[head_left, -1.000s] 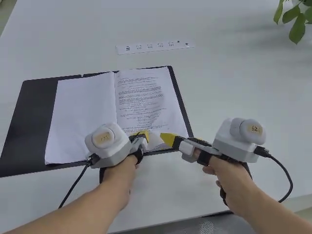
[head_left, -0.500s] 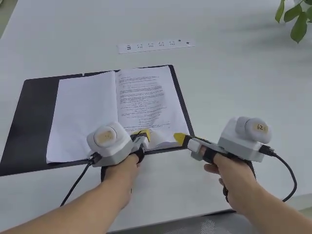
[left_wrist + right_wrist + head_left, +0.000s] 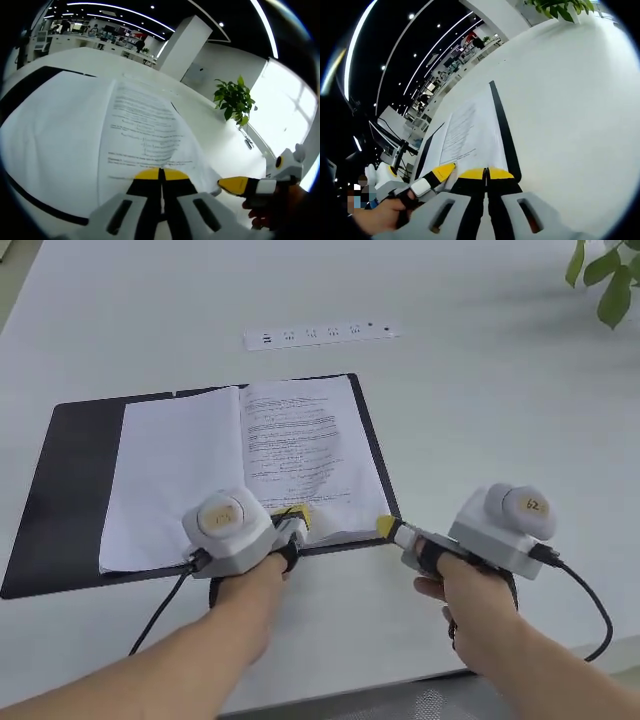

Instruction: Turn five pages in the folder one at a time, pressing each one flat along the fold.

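An open black folder (image 3: 60, 490) lies on a white table (image 3: 480, 390), its printed page (image 3: 300, 450) on the right half. In the last second the right gripper (image 3: 385, 527), jaws closed and empty, has drawn back just off the folder's near right corner, and the curled page corner has settled. The left gripper (image 3: 297, 518), jaws closed on nothing visible, rests on that page's near edge, so this page seems nearly flat
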Available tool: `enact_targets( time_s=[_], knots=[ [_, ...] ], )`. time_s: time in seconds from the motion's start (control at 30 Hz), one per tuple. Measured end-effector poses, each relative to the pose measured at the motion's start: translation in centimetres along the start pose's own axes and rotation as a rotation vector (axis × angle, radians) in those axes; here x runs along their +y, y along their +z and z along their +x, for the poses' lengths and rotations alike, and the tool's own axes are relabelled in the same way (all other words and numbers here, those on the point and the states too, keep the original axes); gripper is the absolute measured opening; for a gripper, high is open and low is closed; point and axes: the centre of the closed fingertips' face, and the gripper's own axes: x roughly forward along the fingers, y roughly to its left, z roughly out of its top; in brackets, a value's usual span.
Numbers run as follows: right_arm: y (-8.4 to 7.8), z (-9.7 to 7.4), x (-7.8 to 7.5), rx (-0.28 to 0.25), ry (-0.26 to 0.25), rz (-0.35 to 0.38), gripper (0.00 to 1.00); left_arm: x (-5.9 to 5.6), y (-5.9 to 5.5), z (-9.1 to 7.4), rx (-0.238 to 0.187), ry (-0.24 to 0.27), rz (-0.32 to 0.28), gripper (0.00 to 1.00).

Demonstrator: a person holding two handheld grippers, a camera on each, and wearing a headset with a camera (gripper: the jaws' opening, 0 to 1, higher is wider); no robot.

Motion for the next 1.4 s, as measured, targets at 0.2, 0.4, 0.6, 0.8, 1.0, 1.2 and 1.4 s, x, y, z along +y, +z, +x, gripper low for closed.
enact_targets(
  time_s=[0.2, 0.4, 0.6, 0.8, 1.0, 1.2, 1.4],
  knots=[
    [1.6, -0.9, 1.8, -0.058, 0.055, -0.050, 0.00, 0.7, 0.5, -0.7, 0.005, 0.022, 0.037, 0.00],
    [3.7, -1.9, 5.9, -0.124, 0.168, -0.104, 0.00, 1.0, 1.6, -2.6, 0.009, 0.006, 0.156, 0.03],
    [4.4, -2.3, 11.5, -0.145, 0.301, -0.141, 0.00, 1.1, 3.2, -5.6, -0.023, -0.018, 0.240, 0.10],
    [3.3, -1.5, 16.8, -0.130, 0.404, -0.174, 0.00, 2.0, 5.1, -9.0, -0.065, -0.020, 0.290, 0.15],
    [1.3, -0.2, 20.4, -0.091, 0.466, -0.184, 0.00, 3.9, 7.2, -12.6, -0.104, 0.007, 0.306, 0.20],
    [-1.3, 1.8, 23.4, -0.039, 0.502, -0.217, 0.00, 5.6, 9.0, -16.0, -0.133, 0.042, 0.343, 0.21],
    [-3.9, 4.1, 25.6, 0.012, 0.503, -0.251, 0.00, 8.0, 10.0, -18.7, -0.156, 0.087, 0.351, 0.21]
  ],
)
